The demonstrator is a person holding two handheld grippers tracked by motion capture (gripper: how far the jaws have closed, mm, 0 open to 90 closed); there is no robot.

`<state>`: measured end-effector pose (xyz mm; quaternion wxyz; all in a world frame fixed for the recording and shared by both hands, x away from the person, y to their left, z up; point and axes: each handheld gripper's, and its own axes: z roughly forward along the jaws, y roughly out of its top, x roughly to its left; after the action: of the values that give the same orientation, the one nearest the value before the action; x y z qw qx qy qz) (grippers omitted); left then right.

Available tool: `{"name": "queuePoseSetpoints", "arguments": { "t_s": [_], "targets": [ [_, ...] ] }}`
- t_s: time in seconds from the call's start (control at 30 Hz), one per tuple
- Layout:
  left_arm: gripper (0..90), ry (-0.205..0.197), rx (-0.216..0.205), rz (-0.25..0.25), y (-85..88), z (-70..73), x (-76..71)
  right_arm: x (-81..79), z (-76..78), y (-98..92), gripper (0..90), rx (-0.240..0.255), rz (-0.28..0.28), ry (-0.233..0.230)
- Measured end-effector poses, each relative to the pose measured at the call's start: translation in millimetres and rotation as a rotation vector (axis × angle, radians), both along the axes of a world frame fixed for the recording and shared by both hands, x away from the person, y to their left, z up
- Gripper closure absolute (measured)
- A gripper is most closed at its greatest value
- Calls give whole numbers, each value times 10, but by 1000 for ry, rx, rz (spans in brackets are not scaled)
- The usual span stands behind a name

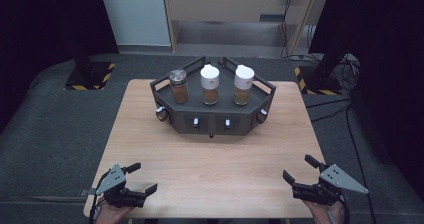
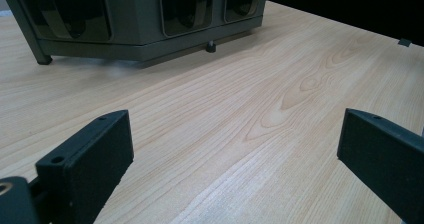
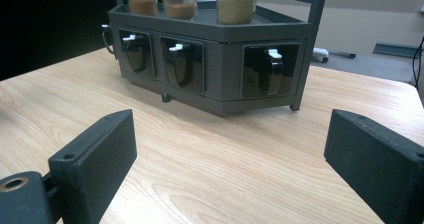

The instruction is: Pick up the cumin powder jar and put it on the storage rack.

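Both tools sit near the table's (image 1: pixel 150 149) front corners, my left gripper (image 1: pixel 141 178) and right gripper (image 1: pixel 298 168) each spread wide, holding nothing. From the gripper views, the jars' tops are cut off. Toward the far edge stands the dark spice rack (image 1: pixel 215 121), carrying a metal-lidded jar (image 1: pixel 178 86) and two white-capped jars (image 1: pixel 209 84) of brown powder in a row.

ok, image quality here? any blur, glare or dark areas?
High view: even light on the table, surroundings nearly black, jars soft. Left gripper view: rack slightly blurred, wood grain sharp. Right gripper view: mild sheen on the rack's glossy fronts, black background at left.
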<state>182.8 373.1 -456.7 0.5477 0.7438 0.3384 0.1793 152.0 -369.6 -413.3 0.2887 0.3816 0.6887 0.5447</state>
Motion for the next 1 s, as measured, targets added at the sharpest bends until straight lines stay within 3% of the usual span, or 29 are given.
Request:
{"name": "queuePoseSetpoints", "arguments": {
  "t_s": [1.0],
  "targets": [
    [1,-13,-14,-12,23,-9,-7,-19,-158,-94,64,1,29,2]
  ]
}}
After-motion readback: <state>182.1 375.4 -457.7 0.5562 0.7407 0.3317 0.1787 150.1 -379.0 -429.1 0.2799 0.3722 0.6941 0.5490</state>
